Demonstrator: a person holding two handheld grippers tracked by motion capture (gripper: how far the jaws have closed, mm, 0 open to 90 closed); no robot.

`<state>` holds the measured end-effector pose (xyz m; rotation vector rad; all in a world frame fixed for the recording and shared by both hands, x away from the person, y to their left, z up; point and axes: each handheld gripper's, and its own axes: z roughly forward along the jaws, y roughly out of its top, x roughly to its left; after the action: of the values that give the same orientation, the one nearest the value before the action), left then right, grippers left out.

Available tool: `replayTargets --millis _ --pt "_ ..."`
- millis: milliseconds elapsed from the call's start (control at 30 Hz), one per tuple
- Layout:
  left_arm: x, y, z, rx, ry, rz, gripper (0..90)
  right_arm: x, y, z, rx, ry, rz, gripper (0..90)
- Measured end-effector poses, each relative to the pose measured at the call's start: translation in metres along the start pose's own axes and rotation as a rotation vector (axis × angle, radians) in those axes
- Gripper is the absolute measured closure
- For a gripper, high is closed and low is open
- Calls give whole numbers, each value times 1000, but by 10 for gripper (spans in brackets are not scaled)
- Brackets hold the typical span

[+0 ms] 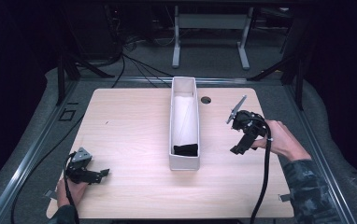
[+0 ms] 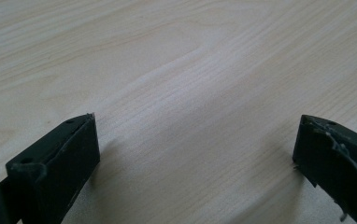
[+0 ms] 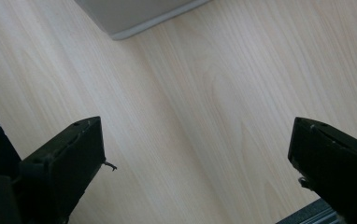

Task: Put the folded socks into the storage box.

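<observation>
Table: I see a pale wood-grain rectangular tabletop (image 1: 134, 140), bare apart from the box.
Box: long narrow white open-topped box (image 1: 184, 163) at table centre, long axis running away from me; a black folded item (image 1: 186, 150) lies in its near end.
Right gripper: black two-jaw right gripper (image 1: 239, 148) held above the table just right of the box, jaws spread wide, empty.
Left gripper: black two-jaw left gripper (image 1: 103, 173) low at the near left corner, jaws wide, empty.
Key relation: I judge the right gripper nearer; the black item lies to its left, over the box wall.

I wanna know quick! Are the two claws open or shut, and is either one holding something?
Left claw: open, holding nothing, just above the bare table.
Right claw: open, holding nothing, near the white box.
</observation>
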<state>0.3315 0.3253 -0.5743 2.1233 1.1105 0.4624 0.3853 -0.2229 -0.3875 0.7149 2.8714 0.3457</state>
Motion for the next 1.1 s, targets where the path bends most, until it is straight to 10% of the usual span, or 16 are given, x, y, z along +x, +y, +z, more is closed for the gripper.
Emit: replayTargets --millis 633,1100 --pt "0 0 0 0 0 0 4 -9 -66 40 -23 -17 167 22" --pt "0 0 0 1 -1 1 3 6 -124 118 -110 -32 332 16"
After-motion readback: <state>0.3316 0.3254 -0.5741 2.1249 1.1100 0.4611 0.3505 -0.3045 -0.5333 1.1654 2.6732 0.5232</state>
